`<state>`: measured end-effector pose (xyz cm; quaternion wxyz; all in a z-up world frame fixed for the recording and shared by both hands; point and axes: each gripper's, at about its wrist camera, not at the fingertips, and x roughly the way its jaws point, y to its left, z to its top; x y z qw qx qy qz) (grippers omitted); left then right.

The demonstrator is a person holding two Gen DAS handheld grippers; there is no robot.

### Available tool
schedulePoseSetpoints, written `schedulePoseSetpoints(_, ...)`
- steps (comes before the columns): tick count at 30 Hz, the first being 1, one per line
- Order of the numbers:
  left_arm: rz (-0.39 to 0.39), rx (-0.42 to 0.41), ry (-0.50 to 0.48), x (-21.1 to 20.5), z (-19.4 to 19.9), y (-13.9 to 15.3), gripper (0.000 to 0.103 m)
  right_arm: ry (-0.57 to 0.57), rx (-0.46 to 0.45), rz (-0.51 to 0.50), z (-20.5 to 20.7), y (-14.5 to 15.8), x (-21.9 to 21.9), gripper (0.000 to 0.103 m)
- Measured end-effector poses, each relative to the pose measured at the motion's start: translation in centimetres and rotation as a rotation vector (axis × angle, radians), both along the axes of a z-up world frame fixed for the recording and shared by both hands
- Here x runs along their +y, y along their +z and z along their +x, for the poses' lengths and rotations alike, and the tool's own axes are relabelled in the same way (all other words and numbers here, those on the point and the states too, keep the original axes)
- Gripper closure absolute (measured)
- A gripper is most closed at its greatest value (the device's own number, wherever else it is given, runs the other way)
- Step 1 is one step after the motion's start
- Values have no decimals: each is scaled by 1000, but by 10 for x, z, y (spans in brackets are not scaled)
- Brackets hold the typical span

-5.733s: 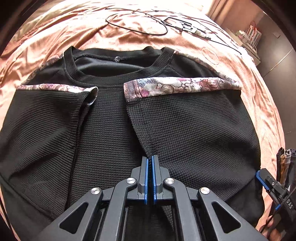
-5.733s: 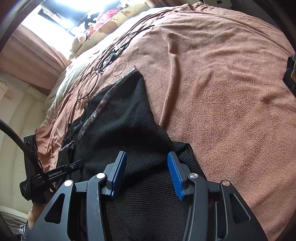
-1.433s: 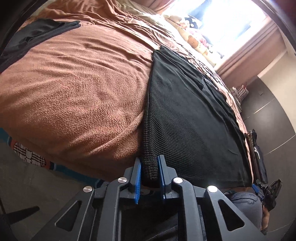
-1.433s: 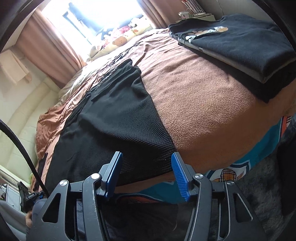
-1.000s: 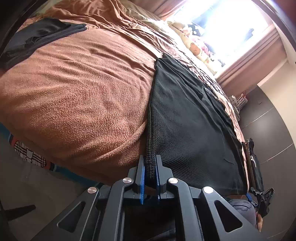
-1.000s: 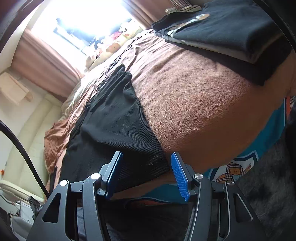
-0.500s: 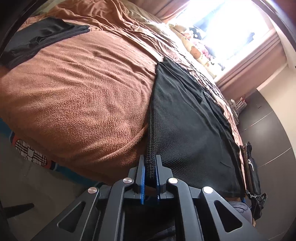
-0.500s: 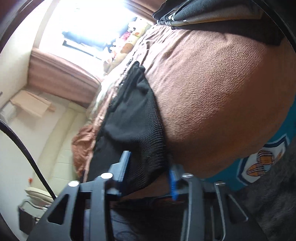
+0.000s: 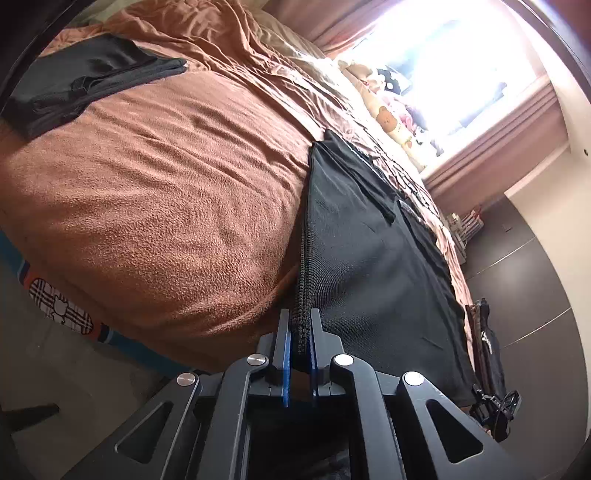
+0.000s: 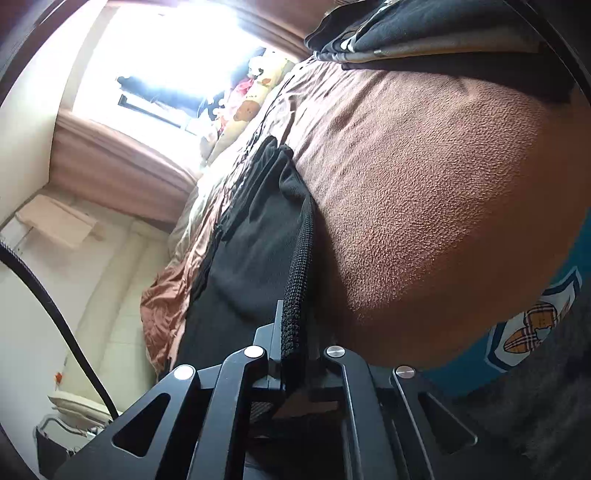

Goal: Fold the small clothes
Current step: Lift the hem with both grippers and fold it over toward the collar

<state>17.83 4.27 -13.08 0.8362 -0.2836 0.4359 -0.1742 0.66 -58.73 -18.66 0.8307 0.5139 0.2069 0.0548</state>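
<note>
A black knit top (image 9: 369, 251) lies flat on the brown blanket, its hem at the bed's near edge. My left gripper (image 9: 298, 325) is shut on the ribbed hem at one bottom corner. My right gripper (image 10: 293, 321) is shut on the other bottom corner of the same top (image 10: 258, 236), the ribbed edge standing up between the jaws. The right gripper also shows in the left wrist view (image 9: 495, 406) at the far right, small and dark. The top's neck end lies far away toward the window.
The bed's brown blanket (image 9: 166, 192) spreads to the left, with a folded dark garment (image 9: 85, 77) at its far left. In the right wrist view a stack of folded dark clothes (image 10: 424, 33) lies at the upper right. Plush toys (image 9: 391, 114) line the window.
My right gripper has closed on the top's hem corner; about a second ago its jaws stood open around it. My left gripper stays shut on its corner.
</note>
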Motion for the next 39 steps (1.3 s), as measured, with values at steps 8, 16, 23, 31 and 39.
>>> schedulePoseSetpoints(8, -142, -41, 28, 21, -8, 19, 96, 4, -95, 2, -26, 42, 12, 103)
schedulePoseSetpoints(16, -268, -103, 58, 39, -22, 46, 97, 11, -163, 14, -46, 67, 16, 103)
schedulePoseSetpoints(23, -380, -153, 77, 57, -40, 65, 97, 9, -168, 35, -75, 74, 17, 103)
schedulePoseSetpoints(31, -497, -226, 71, 74, -71, 86, 97, -3, -195, 76, -107, 84, 18, 103)
schedulePoseSetpoints(39, -563, -299, 69, 87, -99, 107, 97, 2, -243, 89, -140, 88, 19, 103)
